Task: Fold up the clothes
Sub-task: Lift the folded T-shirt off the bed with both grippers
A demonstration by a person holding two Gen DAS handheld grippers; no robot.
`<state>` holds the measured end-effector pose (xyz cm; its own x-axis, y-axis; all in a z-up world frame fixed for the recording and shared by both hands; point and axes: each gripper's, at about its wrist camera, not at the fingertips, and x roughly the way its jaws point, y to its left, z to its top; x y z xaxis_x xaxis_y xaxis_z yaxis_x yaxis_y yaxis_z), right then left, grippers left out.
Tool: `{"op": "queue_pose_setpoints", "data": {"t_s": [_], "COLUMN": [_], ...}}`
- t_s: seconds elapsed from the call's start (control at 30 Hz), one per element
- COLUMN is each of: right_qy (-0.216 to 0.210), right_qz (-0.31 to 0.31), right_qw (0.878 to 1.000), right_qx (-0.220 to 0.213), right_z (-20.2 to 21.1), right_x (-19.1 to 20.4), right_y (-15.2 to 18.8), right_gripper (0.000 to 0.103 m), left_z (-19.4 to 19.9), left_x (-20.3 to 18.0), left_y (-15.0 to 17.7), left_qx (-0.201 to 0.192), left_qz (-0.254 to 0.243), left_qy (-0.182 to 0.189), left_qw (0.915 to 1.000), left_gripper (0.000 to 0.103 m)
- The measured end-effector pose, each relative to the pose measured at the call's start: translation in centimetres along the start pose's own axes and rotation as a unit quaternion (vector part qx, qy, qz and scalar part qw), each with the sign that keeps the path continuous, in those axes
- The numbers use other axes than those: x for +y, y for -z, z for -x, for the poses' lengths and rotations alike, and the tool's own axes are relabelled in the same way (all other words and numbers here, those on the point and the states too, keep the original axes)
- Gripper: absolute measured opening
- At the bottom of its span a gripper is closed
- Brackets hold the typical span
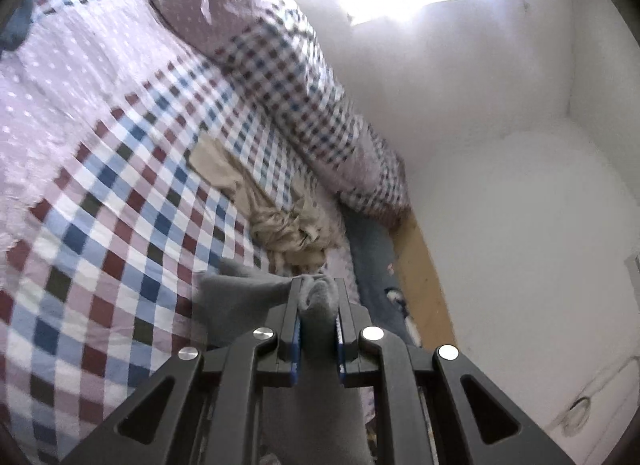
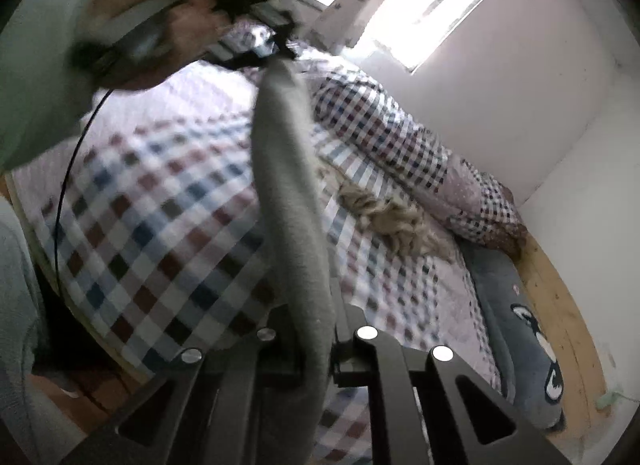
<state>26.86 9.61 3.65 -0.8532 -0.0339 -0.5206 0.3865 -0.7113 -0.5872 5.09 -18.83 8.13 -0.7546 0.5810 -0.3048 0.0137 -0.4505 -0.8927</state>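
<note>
A grey garment [image 2: 284, 185] hangs stretched as a long band above the bed, between my two grippers. In the left wrist view my left gripper [image 1: 318, 283] is shut on one end of the grey garment [image 1: 240, 293], and cloth bunches up between its pads. The right wrist view shows that left gripper [image 2: 280, 51] at the top, held by a person's hand [image 2: 140, 25]. My right gripper [image 2: 316, 317] is shut on the band's lower end, and the cloth hides its left finger. A crumpled beige garment [image 1: 288, 225] lies on the bedspread beyond.
The bed carries a checked bedspread [image 1: 120, 205] in blue, red and white. A rolled checked quilt [image 2: 420, 157] lies along the white wall. A grey cushion with a cartoon face [image 2: 532, 345] rests by the wooden bed edge [image 2: 560, 297]. A bright window [image 2: 420, 9] is above.
</note>
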Motion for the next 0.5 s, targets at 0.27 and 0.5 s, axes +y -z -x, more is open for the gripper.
{"op": "queue_pose_setpoints", "data": {"t_s": [0.27,0.5], "right_qy": [-0.045,-0.115], "right_qz": [0.014,0.076], "right_qw": [0.997,0.979], "right_qx": [-0.067,-0.149], "right_z": [1.0,-1.1], "right_x": [-6.5,-5.7], "right_y": [-7.3,-16.9], "right_gripper": [0.007,0.007], "left_z": [12.2,24.3], "left_x": [-1.9,-1.6], "left_y": [-1.3,-3.1], "left_qx": [-0.107,-0.219], "left_qz": [0.012,0.026], "left_qy": [-0.011,-0.037], "left_qw": [0.9941,0.9747], "left_gripper": [0.012,0.012]}}
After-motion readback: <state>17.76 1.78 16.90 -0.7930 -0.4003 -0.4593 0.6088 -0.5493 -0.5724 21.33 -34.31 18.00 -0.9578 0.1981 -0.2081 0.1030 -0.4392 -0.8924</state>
